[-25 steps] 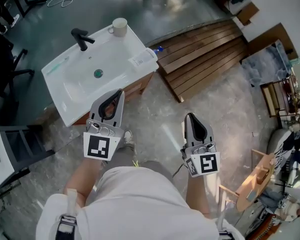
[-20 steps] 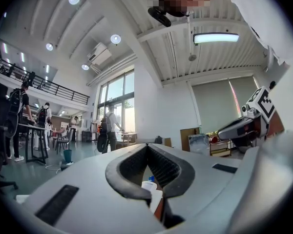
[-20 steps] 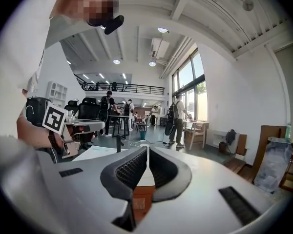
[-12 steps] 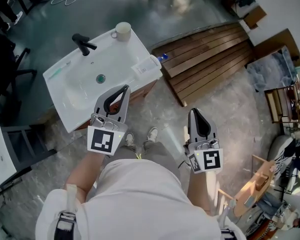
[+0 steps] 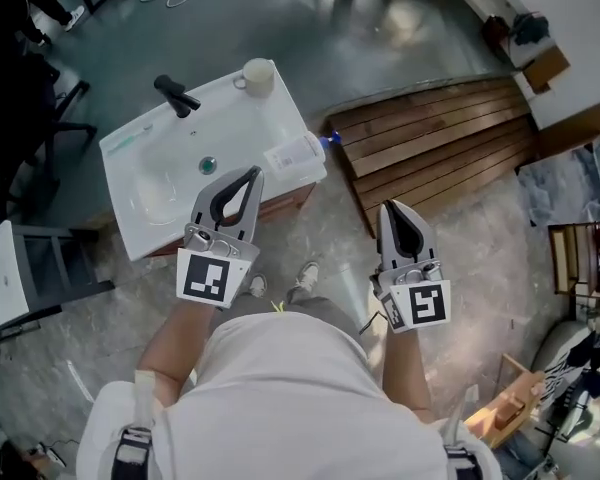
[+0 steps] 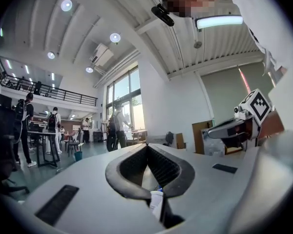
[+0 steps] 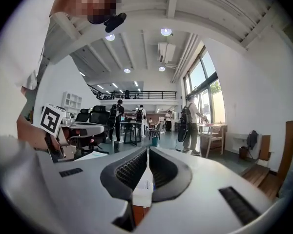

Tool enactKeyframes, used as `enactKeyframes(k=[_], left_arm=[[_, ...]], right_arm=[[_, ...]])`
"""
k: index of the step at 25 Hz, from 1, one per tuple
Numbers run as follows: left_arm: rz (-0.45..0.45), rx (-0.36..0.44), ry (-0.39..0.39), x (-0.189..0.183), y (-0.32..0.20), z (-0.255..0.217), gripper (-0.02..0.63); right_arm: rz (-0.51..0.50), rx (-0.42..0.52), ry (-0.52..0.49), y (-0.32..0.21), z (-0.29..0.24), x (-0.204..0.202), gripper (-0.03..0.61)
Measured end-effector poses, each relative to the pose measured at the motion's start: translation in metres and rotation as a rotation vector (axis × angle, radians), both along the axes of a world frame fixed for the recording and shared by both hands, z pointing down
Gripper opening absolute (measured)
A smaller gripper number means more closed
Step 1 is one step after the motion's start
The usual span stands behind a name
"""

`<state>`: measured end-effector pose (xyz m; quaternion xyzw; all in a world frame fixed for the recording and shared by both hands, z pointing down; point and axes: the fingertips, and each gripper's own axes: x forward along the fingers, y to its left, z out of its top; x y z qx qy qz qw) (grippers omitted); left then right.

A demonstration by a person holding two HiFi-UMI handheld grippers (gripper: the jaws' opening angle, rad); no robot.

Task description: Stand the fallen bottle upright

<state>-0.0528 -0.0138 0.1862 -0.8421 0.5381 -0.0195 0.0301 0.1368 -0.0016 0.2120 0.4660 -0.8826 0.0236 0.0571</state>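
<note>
The fallen bottle (image 5: 295, 154), white with a label and a blue cap, lies on its side on the right corner of the white sink top (image 5: 150, 223). My left gripper (image 5: 252, 174) is shut and empty, its tip over the sink's near edge just short of the bottle. In the left gripper view my left gripper (image 6: 147, 146) has its jaws together, and the bottle (image 6: 156, 200) shows small through the slot below. My right gripper (image 5: 390, 208) hangs over the floor to the right of the sink, shut with nothing in it. Its tips (image 7: 148, 149) meet in the right gripper view.
A black faucet (image 5: 176, 94) and a beige cup (image 5: 258, 74) stand at the sink's far side. A wooden cabinet (image 5: 280, 200) carries the sink. A slatted wooden platform (image 5: 440, 143) lies to the right. Dark chairs (image 5: 40, 288) stand at the left. People stand in the hall (image 7: 118, 116).
The person has stepped toward the sink. Both grippers have come closer to it, and the left gripper's tip now reaches the sink's near edge. Both have stayed shut.
</note>
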Motion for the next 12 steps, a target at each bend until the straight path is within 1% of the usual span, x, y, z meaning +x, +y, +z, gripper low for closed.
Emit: enactKeyframes(k=[5, 12], left_arm=[[-0.074, -0.034, -0.014, 0.000, -0.020, 0.020, 0.015], [-0.081, -0.113, -0.043, -0.001, -0.044, 0.058, 0.017]], right_arm=[[-0.075, -0.038, -0.004, -0.028, 0.022, -0.001, 0.041], [-0.133, -0.115, 0.010, -0.051, 0.065, -0.009, 0.041]])
